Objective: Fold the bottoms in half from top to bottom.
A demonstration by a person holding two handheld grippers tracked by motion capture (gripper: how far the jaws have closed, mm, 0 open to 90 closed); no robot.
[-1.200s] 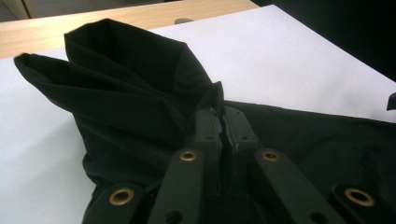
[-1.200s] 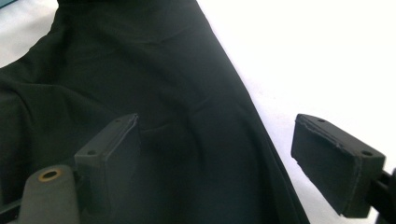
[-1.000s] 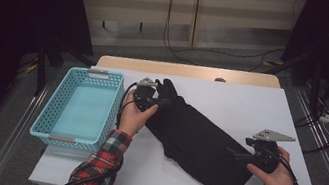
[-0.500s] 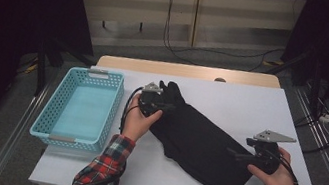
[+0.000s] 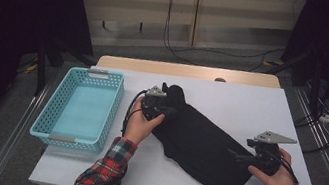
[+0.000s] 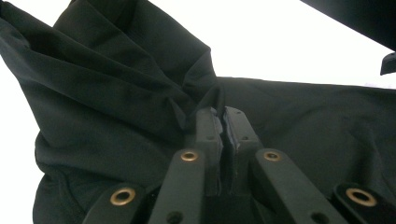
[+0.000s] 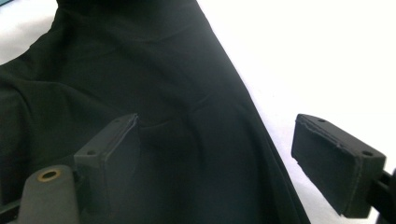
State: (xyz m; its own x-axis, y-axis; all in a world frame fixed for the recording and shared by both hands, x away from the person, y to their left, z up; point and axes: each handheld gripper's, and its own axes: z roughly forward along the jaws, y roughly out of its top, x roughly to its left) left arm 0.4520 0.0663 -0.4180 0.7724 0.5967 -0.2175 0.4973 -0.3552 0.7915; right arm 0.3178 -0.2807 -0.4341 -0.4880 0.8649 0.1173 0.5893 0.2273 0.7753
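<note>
1. Cloth point(image 5: 204, 147): one black garment, spread on the white table point(image 5: 251, 107), lying slantwise from the far left to the near right.
2. Left gripper point(image 5: 162, 106): at the cloth's far-left end, which is bunched up there. In the left gripper view its jaws are pressed together with a fold of the cloth point(image 6: 140, 93) pinched between the pads point(image 6: 223, 133).
3. Right gripper point(image 5: 238, 155): at the cloth's near-right edge. In the right gripper view its jaws stand wide apart; one pad point(image 7: 114, 154) hangs over the cloth point(image 7: 163, 93), the other over bare table just beside the edge. Nothing is gripped.
4. Left hand point(image 5: 142, 124): wraps the gripper from below, forearm in a plaid sleeve point(image 5: 103, 173) rising from the bottom edge.
5. Right hand point(image 5: 279, 180): holds its gripper level, pointing left toward the cloth; grey plate point(image 5: 274, 138) on top.
6. Basket point(image 5: 104, 78): one, turquoise, at the table's left edge, apart from the cloth.
7. Count: two grippers, two hands, one cloth, one basket.
</note>
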